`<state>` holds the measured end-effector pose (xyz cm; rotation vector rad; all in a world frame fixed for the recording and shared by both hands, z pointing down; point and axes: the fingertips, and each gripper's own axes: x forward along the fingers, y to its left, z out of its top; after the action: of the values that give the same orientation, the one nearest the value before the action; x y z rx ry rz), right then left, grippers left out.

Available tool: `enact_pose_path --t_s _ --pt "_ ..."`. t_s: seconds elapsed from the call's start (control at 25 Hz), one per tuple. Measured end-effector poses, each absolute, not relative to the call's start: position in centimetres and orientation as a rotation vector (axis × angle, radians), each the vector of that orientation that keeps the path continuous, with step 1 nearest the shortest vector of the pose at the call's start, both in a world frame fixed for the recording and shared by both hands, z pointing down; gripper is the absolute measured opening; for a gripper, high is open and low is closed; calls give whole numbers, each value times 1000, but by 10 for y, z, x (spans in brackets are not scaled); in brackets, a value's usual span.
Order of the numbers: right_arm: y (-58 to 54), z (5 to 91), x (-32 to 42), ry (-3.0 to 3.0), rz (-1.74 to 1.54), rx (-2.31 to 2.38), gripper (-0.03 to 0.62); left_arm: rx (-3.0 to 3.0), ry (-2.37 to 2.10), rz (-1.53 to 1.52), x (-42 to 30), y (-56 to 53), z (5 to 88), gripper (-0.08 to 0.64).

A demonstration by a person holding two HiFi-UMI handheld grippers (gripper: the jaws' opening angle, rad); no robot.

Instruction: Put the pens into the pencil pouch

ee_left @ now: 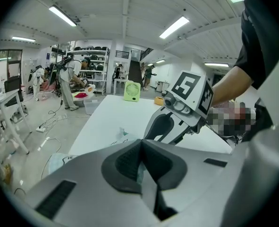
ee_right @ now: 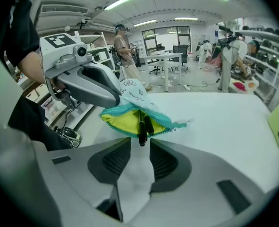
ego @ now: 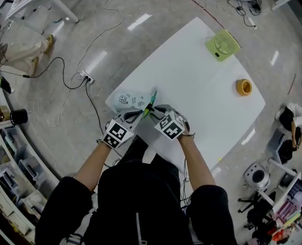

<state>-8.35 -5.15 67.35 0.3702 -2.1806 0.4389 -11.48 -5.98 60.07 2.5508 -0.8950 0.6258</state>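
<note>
**Pens sit in the pouch mouth, right jaws released**

Two black pens (ee_right: 142,122) lie nose-first in the yellow-lined mouth of the pencil pouch (ee_right: 132,91), with their tails poking out. The left gripper (ee_right: 112,100) is clenched on the pouch's teal zip edge, holding the mouth open over the white desk (ego: 202,91). The right gripper (ee_right: 140,151) has its jaws apart. One pen's tail is just ahead of them, with the pads off it. The insertion step looks nearly complete. The next move likely calls for nudging the tails deeper, or backing away without dragging the pens out.
</note>
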Motion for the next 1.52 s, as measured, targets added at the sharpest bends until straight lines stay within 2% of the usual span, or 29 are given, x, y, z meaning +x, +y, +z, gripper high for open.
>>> enact_pose_path --t_s 0.08,0.32,1.04,1.2,1.52 --pt "-53 671 -80 -2193 456 403 128 2552 -891 627 -115 -61 601 21" --pt "-53 673 -78 -2196 545 434 48 2560 -880 624 -112 -59 597 21" --pt "-78 671 -112 -2277 591 414 49 2575 -864 614 -111 -65 596 21" --pt "-81 669 -112 -2283 609 450 84 2592 -863 605 -112 -67 589 21" --pt "-97 656 -102 -2311 588 624 87 2649 -875 576 -110 -89 574 21"
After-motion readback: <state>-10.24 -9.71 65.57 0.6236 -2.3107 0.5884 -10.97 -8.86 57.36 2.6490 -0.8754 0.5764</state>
